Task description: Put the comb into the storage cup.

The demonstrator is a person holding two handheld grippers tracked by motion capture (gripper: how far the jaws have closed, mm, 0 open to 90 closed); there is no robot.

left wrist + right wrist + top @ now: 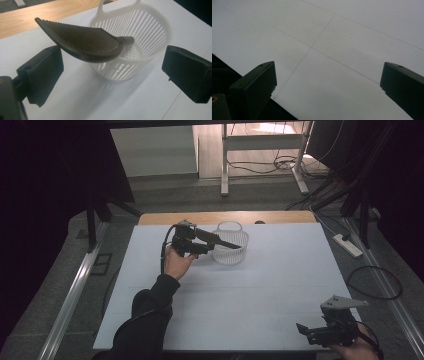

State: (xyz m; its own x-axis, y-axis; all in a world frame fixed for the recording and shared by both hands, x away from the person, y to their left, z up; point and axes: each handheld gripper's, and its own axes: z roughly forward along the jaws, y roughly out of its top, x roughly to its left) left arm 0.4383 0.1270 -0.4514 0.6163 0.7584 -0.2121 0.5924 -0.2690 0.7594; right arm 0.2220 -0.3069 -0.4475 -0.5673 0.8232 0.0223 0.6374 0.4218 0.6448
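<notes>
Nearest the high camera, the right gripper (320, 332) is idling wide open with nothing in it. Ahead, the left gripper (192, 242) is reaching toward the basket (231, 243). Between its spread, empty jaws, the ribbed dark scoop (85, 42) is resting across the basket's (150, 32) rim; looking light, stiff and smooth, it seems best pinched on its thick edge.

Black sleeve (145, 320) (black jaws).
</notes>
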